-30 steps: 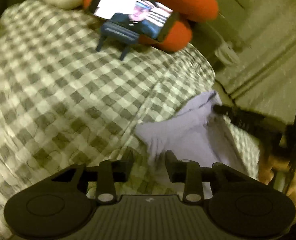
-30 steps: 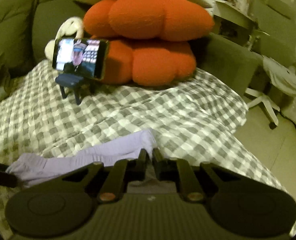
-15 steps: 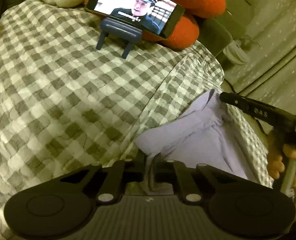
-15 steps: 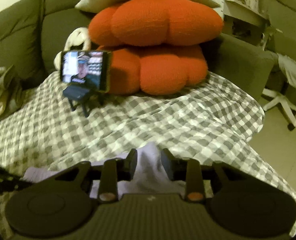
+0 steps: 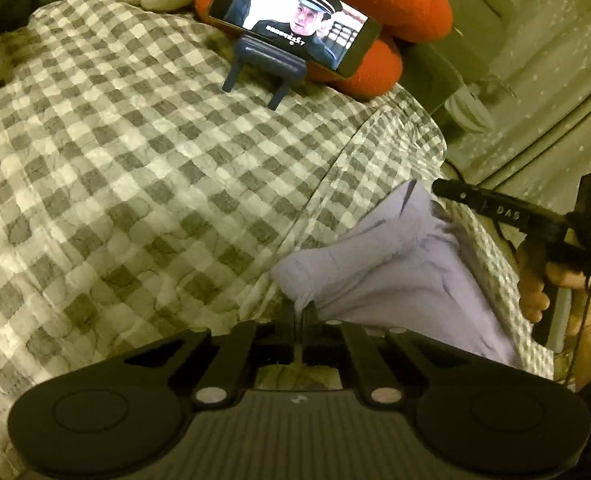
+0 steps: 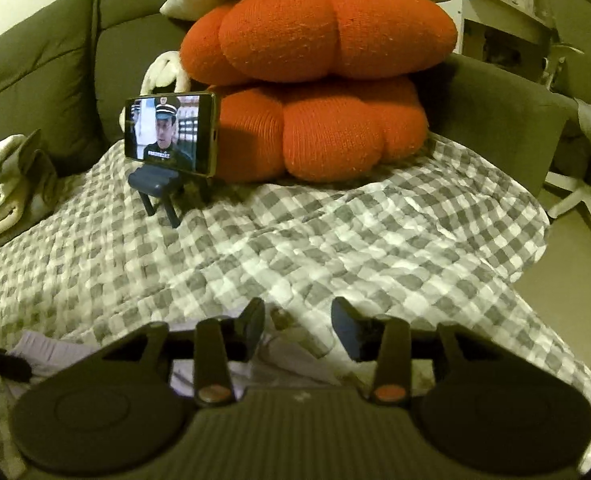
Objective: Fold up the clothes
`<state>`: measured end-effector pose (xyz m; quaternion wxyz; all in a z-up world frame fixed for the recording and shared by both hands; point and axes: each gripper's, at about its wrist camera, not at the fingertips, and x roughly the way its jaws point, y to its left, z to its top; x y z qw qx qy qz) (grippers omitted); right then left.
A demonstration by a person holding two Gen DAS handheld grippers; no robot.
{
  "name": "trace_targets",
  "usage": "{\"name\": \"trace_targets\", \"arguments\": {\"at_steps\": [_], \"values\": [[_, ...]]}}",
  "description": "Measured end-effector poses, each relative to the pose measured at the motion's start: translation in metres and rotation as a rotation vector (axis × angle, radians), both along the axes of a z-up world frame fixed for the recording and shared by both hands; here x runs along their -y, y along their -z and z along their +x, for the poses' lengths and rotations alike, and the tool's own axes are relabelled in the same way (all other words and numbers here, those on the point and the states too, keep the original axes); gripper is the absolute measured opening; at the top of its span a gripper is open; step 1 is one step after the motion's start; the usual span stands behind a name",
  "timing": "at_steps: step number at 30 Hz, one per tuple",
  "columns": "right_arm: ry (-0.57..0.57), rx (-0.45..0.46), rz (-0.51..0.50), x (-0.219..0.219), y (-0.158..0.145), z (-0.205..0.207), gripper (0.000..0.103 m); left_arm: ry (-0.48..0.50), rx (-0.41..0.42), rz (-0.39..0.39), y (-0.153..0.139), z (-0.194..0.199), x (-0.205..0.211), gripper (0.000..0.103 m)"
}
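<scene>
A lilac garment (image 5: 395, 276) lies bunched at the near edge of the checked blanket (image 5: 143, 168), on the sofa. The left tongs (image 5: 298, 312) are clenched on its near corner; the right tongs (image 6: 297, 326) hang released above the cloth. It looks light, thin and limp, so it will likely sag and crease; hems and corners seem the best places to grip.
</scene>
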<state>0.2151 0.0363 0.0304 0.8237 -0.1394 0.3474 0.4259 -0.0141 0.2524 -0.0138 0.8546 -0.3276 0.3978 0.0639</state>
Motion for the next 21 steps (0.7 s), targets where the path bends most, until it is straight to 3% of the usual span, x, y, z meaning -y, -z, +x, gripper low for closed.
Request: {"name": "trace_targets", "arguments": {"at_steps": [7,10,15,21], "values": [[0.012,0.033,-0.047,-0.001,0.003,0.007,0.039,0.005,-0.003,0.004,0.002,0.001,-0.002,0.002],[-0.016,0.004,-0.015,-0.004,0.001,0.010,0.039,0.004,-0.004,0.001,0.002,0.003,-0.004,0.002],[-0.189,-0.037,-0.081,-0.019,0.007,-0.002,0.036,0.011,0.006,-0.004,0.001,-0.002,-0.003,0.002],[-0.218,-0.097,-0.085,-0.021,0.020,-0.001,0.049,0.018,0.020,-0.016,0.000,-0.008,-0.004,0.002]]}}
